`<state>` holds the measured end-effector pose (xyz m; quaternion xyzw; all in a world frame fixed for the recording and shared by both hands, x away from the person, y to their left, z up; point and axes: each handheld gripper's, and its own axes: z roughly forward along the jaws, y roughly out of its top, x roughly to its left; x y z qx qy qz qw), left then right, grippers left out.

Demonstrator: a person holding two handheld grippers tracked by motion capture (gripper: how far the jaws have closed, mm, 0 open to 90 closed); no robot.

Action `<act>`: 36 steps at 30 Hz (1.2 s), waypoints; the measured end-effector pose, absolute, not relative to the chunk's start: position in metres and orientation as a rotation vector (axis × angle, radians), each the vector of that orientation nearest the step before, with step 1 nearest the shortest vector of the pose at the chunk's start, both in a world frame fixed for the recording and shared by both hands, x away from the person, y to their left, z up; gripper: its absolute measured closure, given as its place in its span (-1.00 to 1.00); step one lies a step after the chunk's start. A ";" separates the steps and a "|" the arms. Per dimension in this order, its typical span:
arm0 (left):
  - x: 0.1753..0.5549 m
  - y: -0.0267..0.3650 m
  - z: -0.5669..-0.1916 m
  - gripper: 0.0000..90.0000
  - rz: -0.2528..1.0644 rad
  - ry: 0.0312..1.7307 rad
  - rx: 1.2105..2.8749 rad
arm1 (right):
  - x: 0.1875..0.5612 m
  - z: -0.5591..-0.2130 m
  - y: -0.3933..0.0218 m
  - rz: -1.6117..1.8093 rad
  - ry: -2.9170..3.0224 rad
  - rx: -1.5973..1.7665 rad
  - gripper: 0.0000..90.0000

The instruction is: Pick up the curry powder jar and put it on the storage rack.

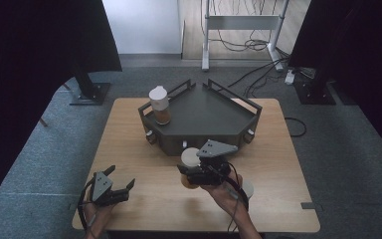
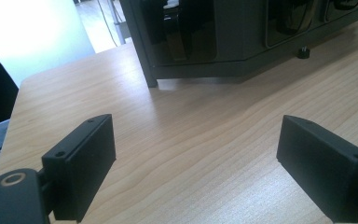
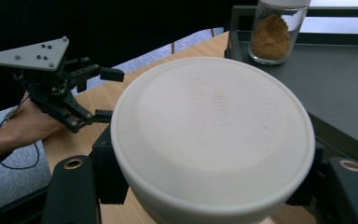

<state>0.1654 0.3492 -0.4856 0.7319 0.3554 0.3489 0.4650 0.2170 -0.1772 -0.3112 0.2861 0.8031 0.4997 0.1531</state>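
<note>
My right gripper [image 1: 188,172] is shut on a jar with a white lid [image 1: 190,158] just in front of the dark grey tray stand [image 1: 214,117]. In the right gripper view that white lid [image 3: 212,135] sits between the two black jaws of the right gripper [image 3: 209,175]. A second jar [image 1: 159,104] with a white lid and brown powder stands upright on the tray's left part, and this jar [image 3: 277,30] is also in the right gripper view. My left gripper [image 1: 121,178] stands open and holds nothing near the table's front left; its jaws are wide apart over bare wood [image 2: 196,163].
The tray stand [image 2: 242,37] has low rails and small knobs on its front face. A white round object [image 1: 247,188] lies on the table behind the right hand. The left gripper [image 3: 102,95] appears beyond the lid. Stands and cables are on the floor behind the table.
</note>
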 end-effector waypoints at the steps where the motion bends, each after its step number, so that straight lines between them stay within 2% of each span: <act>1: 0.165 0.349 -0.486 -0.75 0.857 0.872 1.798 | 0.218 -0.310 -0.177 1.433 2.301 0.822 -0.26; 36: 0.166 0.351 -0.486 -0.75 0.857 0.875 1.795 | 0.249 -0.274 -0.172 1.390 2.257 0.844 -0.26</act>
